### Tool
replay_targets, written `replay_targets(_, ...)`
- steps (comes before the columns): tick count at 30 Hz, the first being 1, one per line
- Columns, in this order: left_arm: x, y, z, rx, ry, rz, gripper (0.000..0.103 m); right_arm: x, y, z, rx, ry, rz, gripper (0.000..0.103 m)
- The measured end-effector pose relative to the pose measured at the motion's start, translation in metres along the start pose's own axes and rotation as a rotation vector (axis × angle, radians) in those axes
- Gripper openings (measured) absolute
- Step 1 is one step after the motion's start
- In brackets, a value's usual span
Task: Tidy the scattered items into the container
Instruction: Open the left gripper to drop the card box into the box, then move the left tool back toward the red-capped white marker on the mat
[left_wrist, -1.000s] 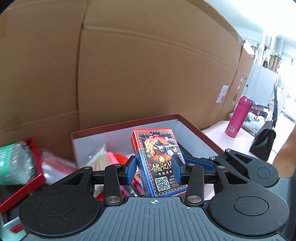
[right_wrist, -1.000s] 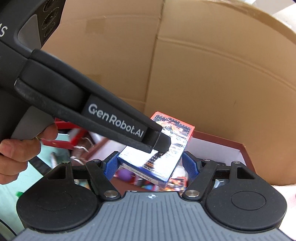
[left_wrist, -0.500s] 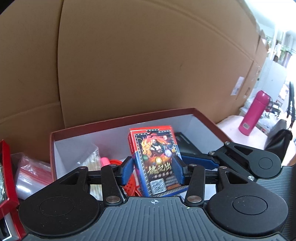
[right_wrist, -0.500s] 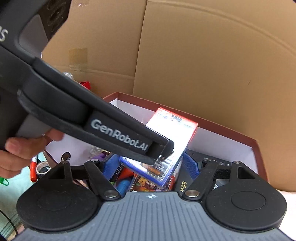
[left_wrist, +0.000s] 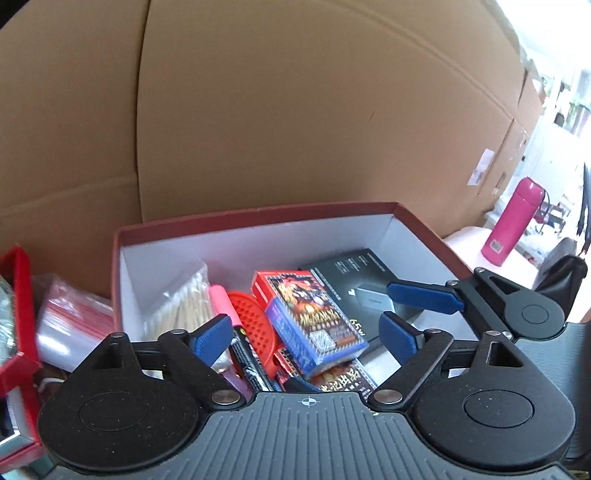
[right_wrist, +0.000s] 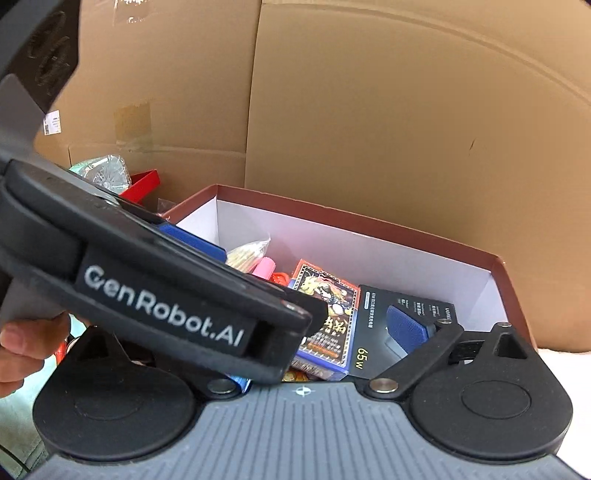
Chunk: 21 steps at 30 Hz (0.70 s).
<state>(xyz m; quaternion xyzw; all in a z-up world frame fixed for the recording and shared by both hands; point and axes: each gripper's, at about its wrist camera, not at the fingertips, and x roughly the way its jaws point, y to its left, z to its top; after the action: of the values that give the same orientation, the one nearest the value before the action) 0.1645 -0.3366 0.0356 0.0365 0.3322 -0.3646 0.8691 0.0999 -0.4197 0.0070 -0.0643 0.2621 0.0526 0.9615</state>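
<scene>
A red-and-blue playing-card box (left_wrist: 312, 317) lies tilted inside the red container (left_wrist: 255, 218), on top of other items and free of both grippers. It also shows in the right wrist view (right_wrist: 328, 317), inside the container (right_wrist: 369, 225). My left gripper (left_wrist: 306, 336) is open just above the card box. My right gripper (right_wrist: 306, 295) is open beside it; its left finger is hidden behind the left gripper's body (right_wrist: 159, 295). The right gripper's fingers (left_wrist: 424, 295) show in the left wrist view.
The container also holds a black 65W charger box (left_wrist: 354, 277), a bag of cotton swabs (left_wrist: 184, 299), a red round item (left_wrist: 251, 314) and a pink item (left_wrist: 221, 299). Zip bags (left_wrist: 70, 325) lie to its left. Cardboard boxes (left_wrist: 295, 110) stand behind. A pink bottle (left_wrist: 511, 221) stands far right.
Both grippers lowered the card box into the container. The left gripper, which was shut on it, opened and let it go. The card box now rests on the other items.
</scene>
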Motion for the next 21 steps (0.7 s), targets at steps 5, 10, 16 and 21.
replay_targets(5, -0.016, -0.003, -0.001, -0.005, -0.015, -0.008, 0.095, -0.013, 0.011, 0.002, -0.015, -0.016, -0.007, 0.100)
replay_targets(10, -0.040, -0.006, -0.005, -0.007, -0.042, -0.008, 0.095, -0.032, 0.026, 0.002, -0.041, -0.045, -0.010, 0.100)
replay_targets(16, -0.074, -0.011, -0.015, -0.008, -0.079, -0.002, 0.095, -0.058, 0.050, 0.000, -0.073, -0.089, -0.015, 0.101)
replay_targets(21, -0.105, -0.014, -0.028, -0.009, -0.123, 0.015, 0.095, -0.078, 0.072, -0.003, -0.096, -0.122, -0.014, 0.101)
